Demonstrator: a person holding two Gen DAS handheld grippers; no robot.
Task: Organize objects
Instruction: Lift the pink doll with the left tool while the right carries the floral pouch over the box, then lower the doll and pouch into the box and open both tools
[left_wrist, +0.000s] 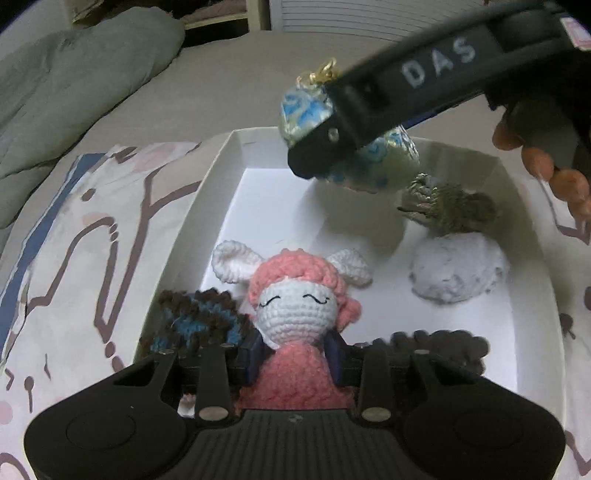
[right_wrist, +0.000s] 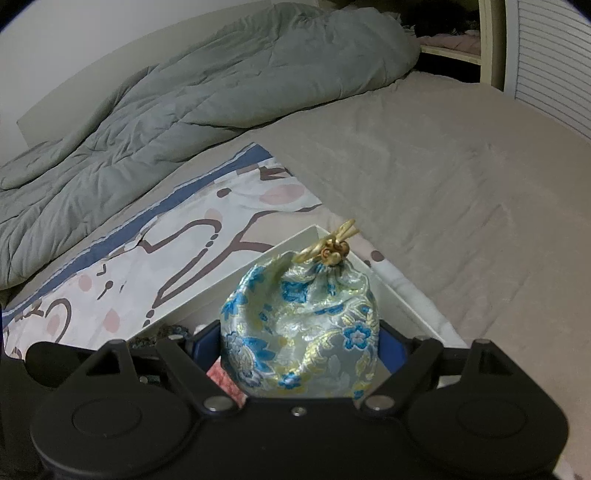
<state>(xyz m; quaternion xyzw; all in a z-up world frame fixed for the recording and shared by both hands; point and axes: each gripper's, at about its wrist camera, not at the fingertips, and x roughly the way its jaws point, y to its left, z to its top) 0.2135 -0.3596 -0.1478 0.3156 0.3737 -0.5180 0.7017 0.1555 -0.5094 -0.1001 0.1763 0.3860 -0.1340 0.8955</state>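
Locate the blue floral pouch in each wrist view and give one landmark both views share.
Left wrist view: the pouch is upper centre, above the white box, partly hidden by the right gripper clamping it.
Right wrist view: the pouch is lower centre, between that gripper's fingers, gold tie on top.
Shared landmark: the white box; the grey quilt shows in both too.

Rumpled grey-green duvet (right_wrist: 192, 88) on beige bedsheet (right_wrist: 424, 177)

Box (left_wrist: 218, 177) sitting on cloth (left_wrist: 74, 258) on bed (right_wrist: 424, 184); doll (left_wrist: 295, 306) lying at box's near edge, pouch (right_wrist: 299, 328) hanging over far edge.
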